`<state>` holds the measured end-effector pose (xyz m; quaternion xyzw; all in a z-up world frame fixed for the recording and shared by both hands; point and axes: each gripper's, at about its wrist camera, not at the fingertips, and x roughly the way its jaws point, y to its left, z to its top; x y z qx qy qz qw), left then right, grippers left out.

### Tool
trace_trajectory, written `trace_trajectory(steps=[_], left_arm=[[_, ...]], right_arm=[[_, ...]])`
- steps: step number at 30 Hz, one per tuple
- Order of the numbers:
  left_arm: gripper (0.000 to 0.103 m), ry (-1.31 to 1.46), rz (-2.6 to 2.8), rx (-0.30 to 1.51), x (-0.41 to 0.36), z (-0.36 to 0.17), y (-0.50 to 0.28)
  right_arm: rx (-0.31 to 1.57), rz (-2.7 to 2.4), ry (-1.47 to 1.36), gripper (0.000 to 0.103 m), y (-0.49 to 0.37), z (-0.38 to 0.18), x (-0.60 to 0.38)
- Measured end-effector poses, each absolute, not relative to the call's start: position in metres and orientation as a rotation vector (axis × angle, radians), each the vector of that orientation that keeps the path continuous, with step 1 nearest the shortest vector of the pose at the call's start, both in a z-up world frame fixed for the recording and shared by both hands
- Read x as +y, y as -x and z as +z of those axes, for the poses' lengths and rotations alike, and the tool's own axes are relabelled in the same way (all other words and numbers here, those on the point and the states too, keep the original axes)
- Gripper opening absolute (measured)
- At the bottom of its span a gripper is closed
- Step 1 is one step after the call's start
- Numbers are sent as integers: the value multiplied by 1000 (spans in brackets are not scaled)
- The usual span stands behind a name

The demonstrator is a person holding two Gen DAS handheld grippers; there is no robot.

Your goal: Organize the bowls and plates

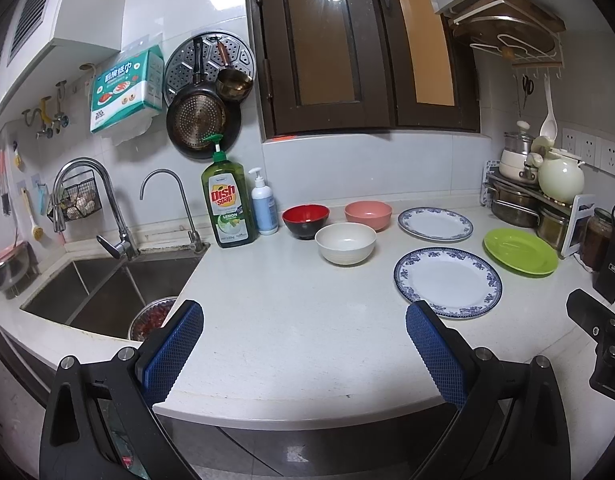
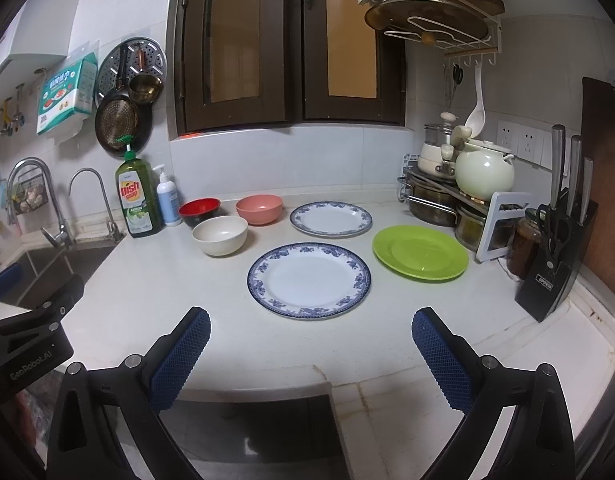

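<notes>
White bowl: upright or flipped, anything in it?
Upright and empty: the white bowl has its rim up and a bare inside.

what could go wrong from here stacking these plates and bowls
1. The near blue-rimmed plate lies flat on the counter, so open right tongs may struggle to get under its rim.
2. The green plate sits close to the pot rack; a wide reach could bump it.
3. The white bowl sits close to the red bowl and could knock it.

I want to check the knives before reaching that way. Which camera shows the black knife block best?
The right wrist view: the black knife block stands whole by the counter's right edge, its three steel handles and scissors clear. The left wrist view catches only part of it, cut off at the frame's dark right rim.
</notes>
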<state>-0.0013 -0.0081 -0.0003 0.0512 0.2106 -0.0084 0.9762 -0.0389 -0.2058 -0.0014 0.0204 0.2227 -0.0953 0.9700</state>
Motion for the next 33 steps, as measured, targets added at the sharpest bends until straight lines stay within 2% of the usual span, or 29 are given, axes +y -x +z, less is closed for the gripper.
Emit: trace_trajectory(steps=[33], left_arm=[[103,-104,-36,460,-24,-8,-26]], right_arm=[[507,-189,-78,102,8,-21,-222]])
